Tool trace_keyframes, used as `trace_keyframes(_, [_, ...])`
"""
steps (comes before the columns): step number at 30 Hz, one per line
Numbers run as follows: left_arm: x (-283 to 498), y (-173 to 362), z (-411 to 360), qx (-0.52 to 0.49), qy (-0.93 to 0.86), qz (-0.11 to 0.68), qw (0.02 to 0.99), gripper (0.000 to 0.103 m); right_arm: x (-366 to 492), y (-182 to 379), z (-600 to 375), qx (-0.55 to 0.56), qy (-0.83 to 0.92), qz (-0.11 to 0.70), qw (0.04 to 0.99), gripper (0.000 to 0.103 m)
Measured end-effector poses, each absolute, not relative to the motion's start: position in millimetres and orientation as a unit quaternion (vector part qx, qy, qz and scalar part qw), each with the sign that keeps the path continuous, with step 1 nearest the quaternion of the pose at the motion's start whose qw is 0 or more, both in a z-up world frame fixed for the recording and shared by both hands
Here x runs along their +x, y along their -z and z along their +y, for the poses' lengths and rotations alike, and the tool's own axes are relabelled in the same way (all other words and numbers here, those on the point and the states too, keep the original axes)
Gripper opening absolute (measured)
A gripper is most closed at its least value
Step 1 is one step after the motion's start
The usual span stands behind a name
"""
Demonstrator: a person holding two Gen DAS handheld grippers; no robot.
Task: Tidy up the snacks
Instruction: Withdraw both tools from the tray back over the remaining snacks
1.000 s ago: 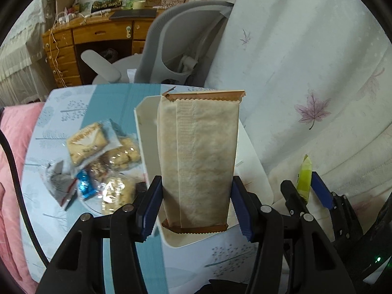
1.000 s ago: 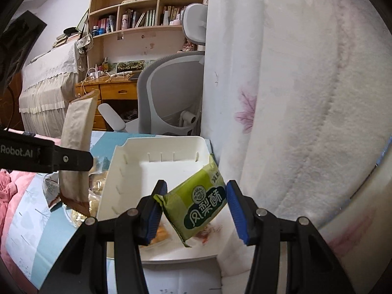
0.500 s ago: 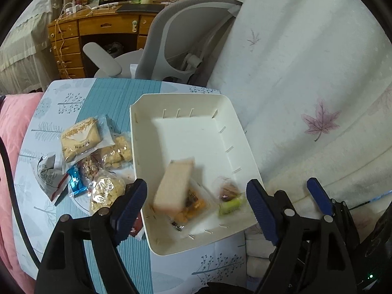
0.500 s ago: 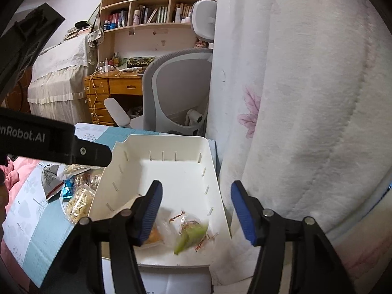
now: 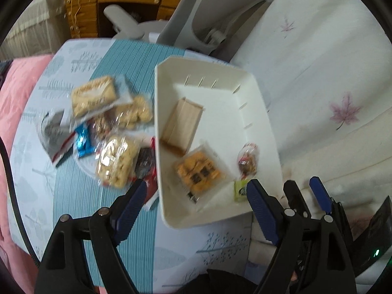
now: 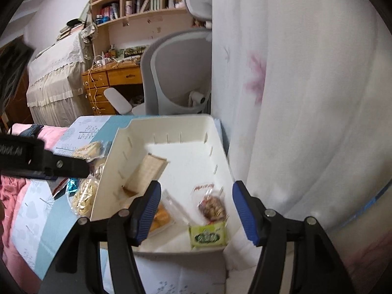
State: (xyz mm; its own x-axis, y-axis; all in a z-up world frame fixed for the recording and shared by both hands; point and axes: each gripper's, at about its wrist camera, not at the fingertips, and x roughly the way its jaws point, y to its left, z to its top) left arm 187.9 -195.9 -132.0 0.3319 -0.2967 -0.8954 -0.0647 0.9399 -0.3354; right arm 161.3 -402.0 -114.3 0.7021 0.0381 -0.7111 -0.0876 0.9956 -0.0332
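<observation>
A white bin (image 5: 203, 62) (image 6: 171, 127) stands on the teal-striped tablecloth. Inside it lie a tan packet (image 5: 181, 125) (image 6: 147, 174), an orange biscuit packet (image 5: 198, 171) (image 6: 161, 216), a small clear-wrapped snack (image 5: 247, 159) (image 6: 212, 205) and a green packet (image 5: 241, 189) (image 6: 208, 236). My left gripper (image 5: 196, 203) hangs open over the bin's near end, holding nothing. My right gripper (image 6: 196, 208) is above the bin's near right corner. Its jaws are opening, with nothing gripped between them, and the green packet lies below them. A pile of loose snacks (image 5: 110, 127) sits left of the bin.
White fabric with maple leaves (image 5: 330, 85) rises close along the bin's right side. A grey office chair (image 6: 176, 73) and a wooden desk (image 6: 112, 78) stand behind the table. A pink blanket (image 5: 14, 93) lies at the left edge.
The left gripper opened and the tan packet dropped into the bin. The right gripper let go of the green packet, which now lies in the near corner. The left view tilted down.
</observation>
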Motion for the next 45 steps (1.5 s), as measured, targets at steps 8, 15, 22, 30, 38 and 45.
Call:
trace_keyframes(8, [159.3, 155.0, -165.7, -0.152, 0.051, 0.597, 0.786, 0.082, 157.8, 138.9, -401.7, 0.048, -0.025, 0.448, 0.893, 0.070])
trace_keyframes(15, [137.3, 162.6, -128.7, -0.133, 0.028, 0.599, 0.789, 0.082, 153.7, 156.4, -396.6, 0.116, -0.002, 0.488, 0.865, 0.070])
trace_keyframes(22, [128.7, 165.7, -78.6, -0.114, 0.008, 0.609, 0.785, 0.082, 141.7, 171.3, -380.5, 0.196, 0.026, 0.526, 0.827, 0.070])
trace_keyframes(30, [127.7, 167.2, -25.4, -0.074, 0.027, 0.615, 0.785, 0.082, 123.3, 182.1, -342.8, 0.257, 0.066, 0.532, 0.804, 0.070])
trace_keyframes(38, [132.0, 169.5, 18.7, -0.039, 0.076, 0.597, 0.798, 0.082, 103.3, 197.9, -289.5, 0.285, 0.095, 0.535, 0.789, 0.070])
trace_keyframes(45, [137.6, 176.9, 48.8, 0.001, 0.131, 0.589, 0.798, 0.082, 90.8, 212.5, -252.4, 0.311, 0.122, 0.531, 0.778, 0.070])
